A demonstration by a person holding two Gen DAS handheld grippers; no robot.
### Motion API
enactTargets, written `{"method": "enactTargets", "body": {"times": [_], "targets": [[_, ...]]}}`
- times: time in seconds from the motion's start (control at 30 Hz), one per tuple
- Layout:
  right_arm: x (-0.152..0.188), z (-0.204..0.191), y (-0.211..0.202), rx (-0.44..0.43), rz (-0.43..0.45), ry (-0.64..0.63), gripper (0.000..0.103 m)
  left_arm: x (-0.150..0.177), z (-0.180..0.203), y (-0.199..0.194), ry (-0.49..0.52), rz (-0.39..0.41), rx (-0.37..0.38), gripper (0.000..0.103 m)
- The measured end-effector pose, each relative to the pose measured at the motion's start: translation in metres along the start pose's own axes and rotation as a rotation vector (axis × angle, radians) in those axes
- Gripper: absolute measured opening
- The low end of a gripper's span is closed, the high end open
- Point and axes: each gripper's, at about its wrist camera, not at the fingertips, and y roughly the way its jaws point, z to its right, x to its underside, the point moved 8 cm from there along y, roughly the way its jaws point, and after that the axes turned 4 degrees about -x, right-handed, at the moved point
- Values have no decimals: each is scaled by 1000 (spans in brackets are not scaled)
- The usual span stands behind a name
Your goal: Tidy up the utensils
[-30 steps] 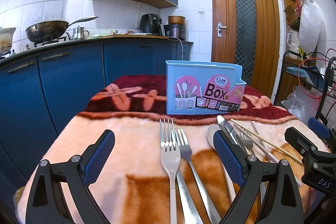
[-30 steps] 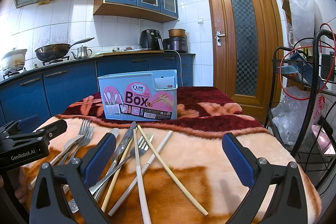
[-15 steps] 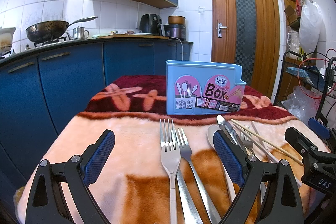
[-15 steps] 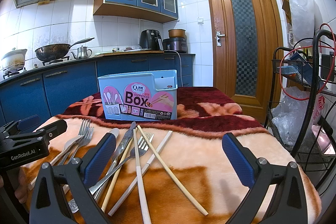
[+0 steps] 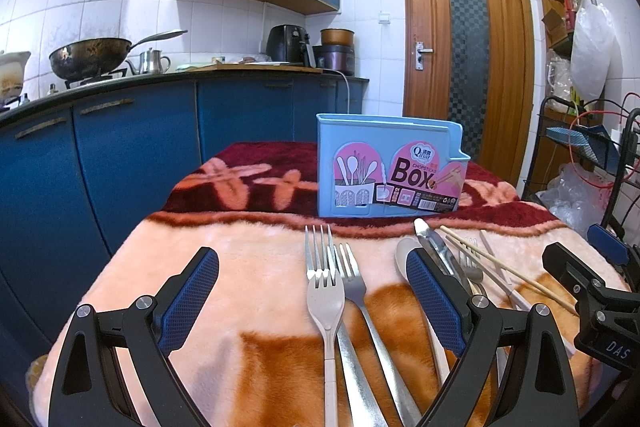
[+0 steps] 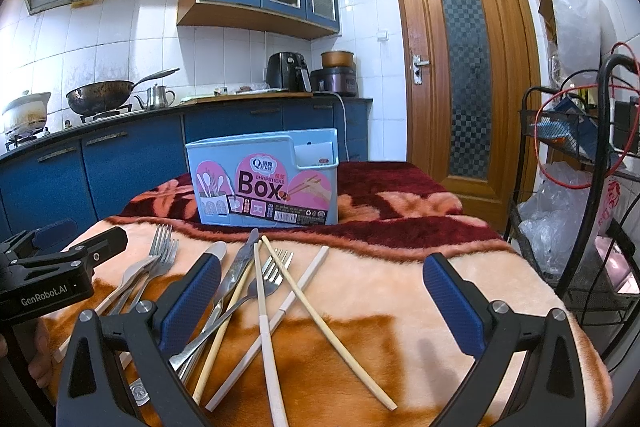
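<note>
Fingers of the left gripper (image 5: pixel 312 299) stood wide apart, empty, with two forks (image 5: pixel 334 279) lying between them; the right gripper (image 6: pixel 322 301), equally spread and empty, straddled crossed chopsticks (image 6: pixel 296 291), the blue box (image 6: pixel 264 179) standing beyond.

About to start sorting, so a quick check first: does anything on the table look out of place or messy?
Yes. The chopsticks lie crossed over each other and over a knife and fork, in a loose heap before the box. Two forks and a pale spoon overlap further left. Nothing looks spilled or broken.
</note>
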Motion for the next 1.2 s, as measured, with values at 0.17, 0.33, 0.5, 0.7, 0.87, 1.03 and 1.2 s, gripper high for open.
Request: {"method": "enactTargets", "body": {"times": [0.17, 0.33, 0.5, 0.7, 0.87, 1.03, 1.2], "targets": [[-5, 3, 7, -6, -82, -9, 103, 0, -2, 5, 4, -44, 6, 95], [-14, 5, 12, -53, -186, -21, 103, 0, -8, 7, 18, -95, 10, 95], [-12, 9, 22, -85, -304, -23, 103, -8, -17, 11, 55, -165, 2, 95], [-3, 8, 32, -107, -423, -56, 84, -6, -22, 21, 93, -258, -1, 95], [11, 10, 47, -107, -531, -69, 65, 9, -17, 33, 81, -365, 53, 86], [22, 9, 56, -140, -616, -83, 52, 30, -12, 39, 85, -468, 105, 73], [30, 9, 63, -130, -666, -97, 40, 39, -7, 42, 100, -516, 147, 55]]}}
